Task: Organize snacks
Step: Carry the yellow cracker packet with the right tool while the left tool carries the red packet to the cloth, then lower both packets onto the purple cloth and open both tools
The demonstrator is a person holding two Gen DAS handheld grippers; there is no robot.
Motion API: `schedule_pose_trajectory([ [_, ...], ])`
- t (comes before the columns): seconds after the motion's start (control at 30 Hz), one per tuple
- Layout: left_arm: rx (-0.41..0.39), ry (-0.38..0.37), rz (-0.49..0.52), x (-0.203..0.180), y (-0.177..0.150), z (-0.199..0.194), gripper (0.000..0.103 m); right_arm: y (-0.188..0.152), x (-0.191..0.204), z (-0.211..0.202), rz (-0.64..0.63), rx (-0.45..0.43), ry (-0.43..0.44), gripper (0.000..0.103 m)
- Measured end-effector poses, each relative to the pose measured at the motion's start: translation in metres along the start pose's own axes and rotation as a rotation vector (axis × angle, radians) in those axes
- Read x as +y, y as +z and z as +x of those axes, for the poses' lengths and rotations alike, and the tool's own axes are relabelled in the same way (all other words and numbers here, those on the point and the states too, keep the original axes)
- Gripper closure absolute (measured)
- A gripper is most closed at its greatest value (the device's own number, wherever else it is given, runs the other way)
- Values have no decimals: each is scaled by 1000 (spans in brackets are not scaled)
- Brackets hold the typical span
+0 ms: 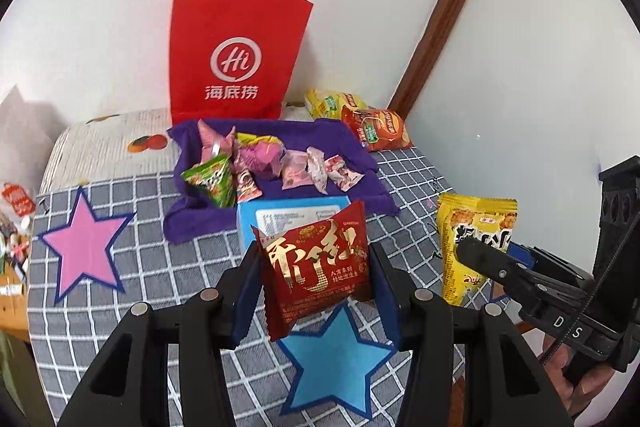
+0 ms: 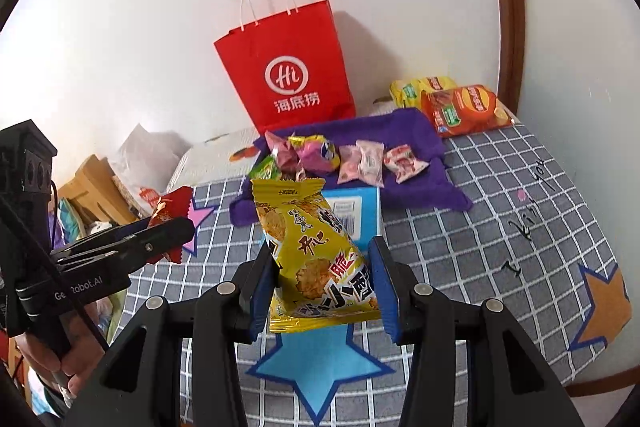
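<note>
From my left hand-held gripper point(image 1: 316, 285) I see the blue pads clamped on a red snack packet point(image 1: 318, 269) with large gold Chinese brush characters I can't read fully; it hangs above the desk point(image 1: 160, 227), its long axis roughly upright and leaning a little to the left, crimped top edge up. My right hand-held gripper point(image 2: 322, 287) is clamped on a yellow rice-cracker packet point(image 2: 316, 259) printed with round crackers, a small cartoon figure and bold Chinese characters; it too is lifted off the desk, long axis running from upper left to lower right, barcode end at the top. Straight ahead a red paper bag point(image 1: 236, 55) stands upright against the white wall, marked "Hi" in a white ring above the characters 海底捞. In front of it a purple cloth point(image 1: 280, 163) carries a heap of small wrapped candies point(image 1: 276, 163), pink, green and yellow. A blue box point(image 1: 292, 215) with a white label lies between the cloth and my grippers, partly hidden by both packets. Two chip bags point(image 2: 456, 103), yellow and orange, lie at the far right corner. The grey checked desk cover bears a pink star point(image 1: 84, 247), a blue star point(image 1: 336, 355) beneath the grippers, an orange star point(image 2: 600, 307), and some black handwriting I can't make out.
</note>
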State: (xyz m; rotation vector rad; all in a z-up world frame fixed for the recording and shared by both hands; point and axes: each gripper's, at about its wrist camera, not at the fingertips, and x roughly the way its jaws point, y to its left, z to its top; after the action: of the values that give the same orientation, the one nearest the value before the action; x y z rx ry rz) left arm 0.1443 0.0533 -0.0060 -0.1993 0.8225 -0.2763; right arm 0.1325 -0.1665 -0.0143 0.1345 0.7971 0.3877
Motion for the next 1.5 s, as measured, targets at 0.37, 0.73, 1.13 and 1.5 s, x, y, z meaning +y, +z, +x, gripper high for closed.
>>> schedule_pose_trajectory([
  [0.37,6,-10,10,9,27,23,55,31,-10,24,-12,-2,-19,58],
  [0.73,10,8,-10,34,60,51,55,55,-17,65,-20,18,-29,58],
  [1.13,16,-14,-91,66,85,89,55,91,-30,114,-58,37,-43,58],
  [1.5,15,-9,-81,62,116,124,55,130,-40,152,-93,28,-39,58],
])
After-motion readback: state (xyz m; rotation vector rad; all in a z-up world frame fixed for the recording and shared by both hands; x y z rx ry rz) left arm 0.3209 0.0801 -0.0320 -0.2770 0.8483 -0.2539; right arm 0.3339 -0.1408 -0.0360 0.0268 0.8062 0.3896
